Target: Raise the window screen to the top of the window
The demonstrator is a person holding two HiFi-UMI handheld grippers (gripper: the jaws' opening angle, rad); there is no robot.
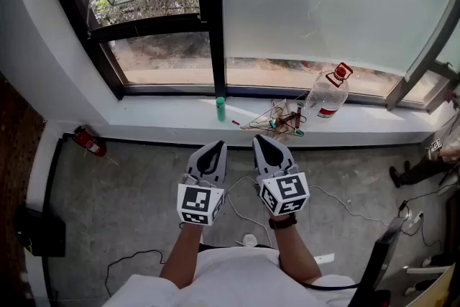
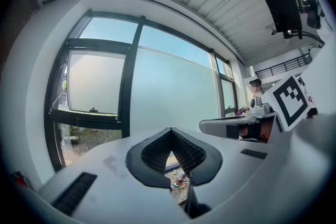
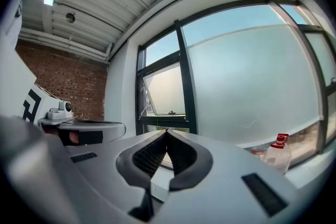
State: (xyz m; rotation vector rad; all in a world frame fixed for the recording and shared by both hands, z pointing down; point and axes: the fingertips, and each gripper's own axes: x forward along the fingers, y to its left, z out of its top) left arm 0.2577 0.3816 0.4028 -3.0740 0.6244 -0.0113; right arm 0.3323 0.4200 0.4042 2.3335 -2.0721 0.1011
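A pale frosted window screen (image 1: 323, 3) covers the large right pane down to a clear strip just above the sill; it also shows as a screen (image 2: 173, 92) in the left gripper view and a screen (image 3: 252, 86) in the right gripper view. My left gripper (image 1: 215, 147) and right gripper (image 1: 261, 140) are side by side over the floor, well short of the window and pointing at it. Both are shut with nothing between the jaws, as the left gripper (image 2: 169, 131) and right gripper (image 3: 166, 132) show in their own views.
On the white sill (image 1: 165, 115) stand a small green bottle (image 1: 221, 108), a tangle of wires (image 1: 280, 118) and a plastic bottle with a red cap (image 1: 328, 93). A black mullion (image 1: 210, 11) divides the panes. A fire extinguisher (image 1: 89, 142) lies at the left; cables run on the floor.
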